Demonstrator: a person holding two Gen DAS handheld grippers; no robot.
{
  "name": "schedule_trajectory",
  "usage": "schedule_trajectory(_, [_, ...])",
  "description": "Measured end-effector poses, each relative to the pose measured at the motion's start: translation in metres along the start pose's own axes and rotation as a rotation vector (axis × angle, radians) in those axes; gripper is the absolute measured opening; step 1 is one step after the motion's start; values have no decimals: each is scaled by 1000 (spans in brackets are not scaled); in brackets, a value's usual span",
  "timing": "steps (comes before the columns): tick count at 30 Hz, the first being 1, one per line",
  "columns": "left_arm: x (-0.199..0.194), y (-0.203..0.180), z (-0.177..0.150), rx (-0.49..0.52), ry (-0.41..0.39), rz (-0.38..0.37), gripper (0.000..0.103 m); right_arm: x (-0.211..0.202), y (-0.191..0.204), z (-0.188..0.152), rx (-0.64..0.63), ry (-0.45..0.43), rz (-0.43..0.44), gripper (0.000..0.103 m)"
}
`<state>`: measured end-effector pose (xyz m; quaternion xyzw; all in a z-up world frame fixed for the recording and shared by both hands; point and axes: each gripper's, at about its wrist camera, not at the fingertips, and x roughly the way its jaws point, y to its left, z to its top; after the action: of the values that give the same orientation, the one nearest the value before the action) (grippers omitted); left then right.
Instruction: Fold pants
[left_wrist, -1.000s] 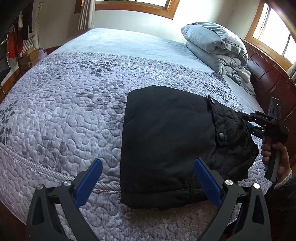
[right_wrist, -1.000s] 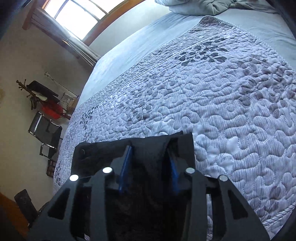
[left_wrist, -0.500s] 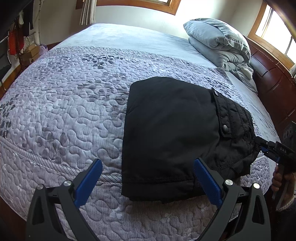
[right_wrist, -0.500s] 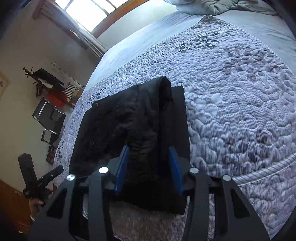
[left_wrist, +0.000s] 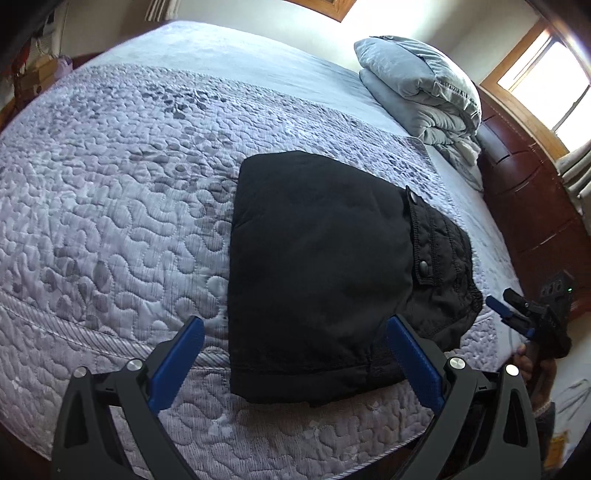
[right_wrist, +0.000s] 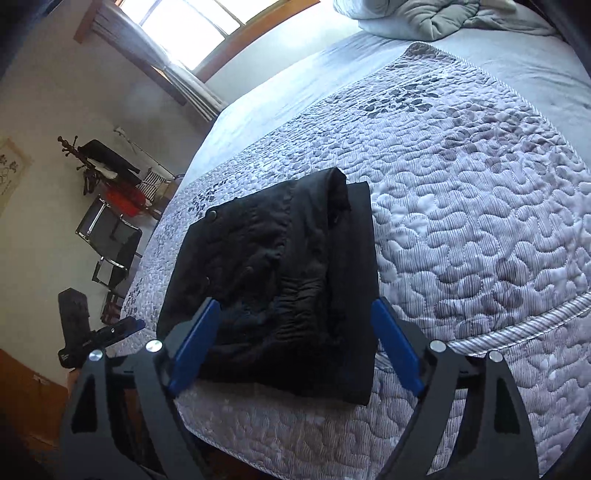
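1. Right wrist view: the right gripper (right_wrist: 291, 347) has just been opening, and its jaws now stand wide apart, holding nothing. The blue pads sit either side of the near edge of the pants (right_wrist: 280, 291), but neither presses on the cloth.
2. The pants lie as a black folded bundle on the quilted bedspread (right_wrist: 480, 229), close to the near edge of the bed. The gathered waistband is the end nearest this gripper, and the bundle's longer side runs away from it toward the far side of the bed.
3. Left wrist view: the left gripper (left_wrist: 295, 363) is also wide open and empty. The pants (left_wrist: 317, 266) lie straight ahead, with their near hem between the pads but below them, apart from both.
4. From this side the bundle's long axis runs left to right. The buttoned waistband end is at the right, just beside the right gripper (left_wrist: 511, 319), held in a hand (left_wrist: 522, 360).
5. Both grippers are near the bundle, at adjoining edges. The bundle looks compactly folded, so any further move is probably a tidy or a last fold across that long axis.
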<state>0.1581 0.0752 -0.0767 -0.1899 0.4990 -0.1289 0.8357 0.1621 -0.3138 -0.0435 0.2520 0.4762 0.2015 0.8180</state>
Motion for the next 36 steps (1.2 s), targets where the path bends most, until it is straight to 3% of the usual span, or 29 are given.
schedule_trajectory(10, [55,49,31,-149,213,-245,99,12,-32,9,113,109,145,90])
schedule_trajectory(14, [70,55,34,-155,260,-238,99,22,-53,9,191,147,224,90])
schedule_trajectory(24, [107,56,42,-152,381,-391,99,46,-82,4,268,215,389,91])
schedule_trajectory(26, [112,54,44,-165,396,-450,99,49,-88,4,285,222,418,92])
schedule_trajectory(36, [130,45,50,-150,509,-499,99,60,-107,4,299,248,570,96])
